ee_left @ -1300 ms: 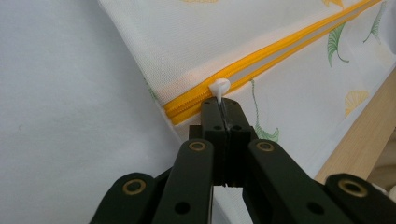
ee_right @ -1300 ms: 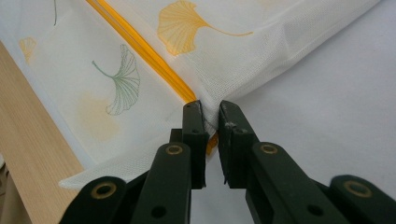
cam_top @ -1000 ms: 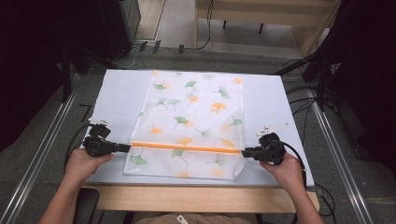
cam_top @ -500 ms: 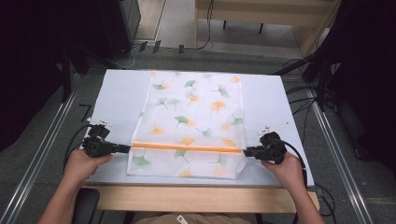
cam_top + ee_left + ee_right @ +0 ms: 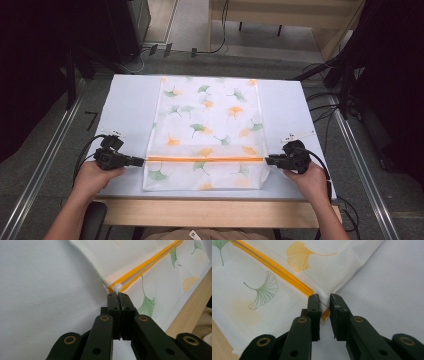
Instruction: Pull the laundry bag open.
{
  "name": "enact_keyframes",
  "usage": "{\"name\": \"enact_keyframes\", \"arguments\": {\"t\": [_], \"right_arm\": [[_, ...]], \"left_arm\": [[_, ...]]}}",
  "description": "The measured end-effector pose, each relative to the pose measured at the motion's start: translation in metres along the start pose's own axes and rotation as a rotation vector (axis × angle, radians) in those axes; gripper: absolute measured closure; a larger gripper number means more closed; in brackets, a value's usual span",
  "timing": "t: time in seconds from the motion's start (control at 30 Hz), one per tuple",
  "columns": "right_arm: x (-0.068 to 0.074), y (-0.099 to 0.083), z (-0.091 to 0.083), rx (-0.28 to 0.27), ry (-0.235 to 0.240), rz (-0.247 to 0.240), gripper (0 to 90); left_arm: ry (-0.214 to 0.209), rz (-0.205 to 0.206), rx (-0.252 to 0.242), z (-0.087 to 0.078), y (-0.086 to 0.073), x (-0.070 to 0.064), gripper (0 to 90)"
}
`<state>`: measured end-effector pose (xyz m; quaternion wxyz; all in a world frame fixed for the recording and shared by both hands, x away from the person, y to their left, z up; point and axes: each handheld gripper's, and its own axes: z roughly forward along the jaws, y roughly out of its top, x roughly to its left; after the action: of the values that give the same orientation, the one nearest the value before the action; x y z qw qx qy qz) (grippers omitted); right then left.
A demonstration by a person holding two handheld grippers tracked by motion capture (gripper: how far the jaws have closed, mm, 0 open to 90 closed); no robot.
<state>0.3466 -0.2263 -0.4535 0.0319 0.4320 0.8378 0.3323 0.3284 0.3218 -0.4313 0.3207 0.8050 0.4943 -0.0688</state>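
Lying flat on the white-covered bench (image 5: 125,105): one mesh zipper bag (image 5: 207,120), white, printed with green and orange ginkgo leaves, long axis running 12 to 6 o'clock in the high view. An orange zipper (image 5: 205,159) crosses the bag from 9 to 3 o'clock near its 6 o'clock end, close to the bench's wooden front edge (image 5: 215,212).

Left claw (image 5: 141,161): positioned at 9 o'clock of the bag, at the zipper's left end, held in the person's left hand (image 5: 95,177). In the left gripper view the jaws are pressed together on the white zipper pull (image 5: 116,288), which stands up just past the jaw tips where the two orange tapes meet.

Right claw (image 5: 268,160): positioned at 3 o'clock of the bag, at the zipper's right end, held in the right hand (image 5: 312,180). In the right gripper view the jaws stand slightly apart, with the bag's corner fabric and the orange zipper end lying in the gap between them; whether they bite the cloth cannot be told.

Black cable (image 5: 82,157) trailing from the left claw toward 7 o'clock.
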Motion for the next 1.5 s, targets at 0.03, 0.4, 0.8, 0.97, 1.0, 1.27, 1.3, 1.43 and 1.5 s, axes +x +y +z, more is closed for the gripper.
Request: {"name": "enact_keyframes", "arguments": {"t": [0.03,0.4,0.8,0.97,1.0,1.27,1.3,1.43,1.5], "right_arm": [[-0.001,0.0,0.0,-0.004,-0.002,0.001,80.7],[-0.002,-0.001,-0.001,-0.009,0.008,0.015,78.3],[0.001,0.001,-0.003,-0.034,0.02,0.03,64.5],[0.002,0.002,-0.002,-0.058,0.017,0.023,49.3],[0.002,0.002,-0.002,-0.071,0.01,0.022,47.4],[0.0,0.0,-0.001,-0.099,-0.005,0.023,37.8],[0.0,0.0,-0.001,-0.101,-0.008,0.023,37.3],[-0.002,-0.001,-0.001,-0.114,-0.008,0.027,34.5],[-0.004,-0.002,-0.001,-0.122,-0.005,0.022,33.0]], "left_arm": [[-0.004,0.002,0.004,0.001,0.0,0.0,90.0],[-0.02,-0.002,0.024,0.007,0.0,-0.002,86.0],[0.023,0.02,-0.007,0.007,0.001,-0.002,63.8],[0.071,0.023,-0.058,0.005,0.002,-0.002,49.6],[0.078,0.023,-0.066,0.004,0.002,-0.001,47.1],[0.125,0.043,-0.109,0.001,0.001,0.002,36.2],[0.134,0.052,-0.119,0.0,0.001,0.002,35.9],[0.149,0.047,-0.153,-0.004,0.001,0.007,34.2],[0.165,0.042,-0.16,-0.007,0.0,0.01,33.5]]}}
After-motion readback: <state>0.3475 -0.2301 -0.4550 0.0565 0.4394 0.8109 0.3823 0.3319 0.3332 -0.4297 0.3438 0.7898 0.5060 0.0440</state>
